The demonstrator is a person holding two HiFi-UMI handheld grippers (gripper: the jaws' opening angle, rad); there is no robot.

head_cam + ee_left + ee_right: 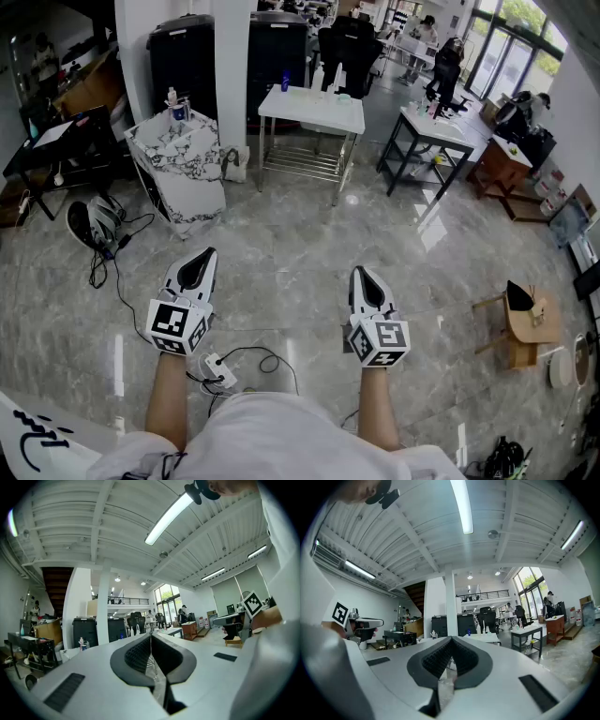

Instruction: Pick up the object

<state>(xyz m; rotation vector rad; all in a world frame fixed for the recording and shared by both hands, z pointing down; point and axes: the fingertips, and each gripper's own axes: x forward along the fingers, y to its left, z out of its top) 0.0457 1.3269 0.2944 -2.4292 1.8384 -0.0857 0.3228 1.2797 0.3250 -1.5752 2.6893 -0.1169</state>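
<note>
Marble floor (281, 246), open workshop. Your left gripper (206, 255): jaws together, empty. Your right gripper (362, 274): jaws together, empty. Both hover above floor. Task object: uncertain, perhaps among small items on white table (323, 112), well ahead.

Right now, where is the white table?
The white table stands top centre in the head view, across the floor, between the marble cabinet on the left and the black-legged desk on the right.
</note>
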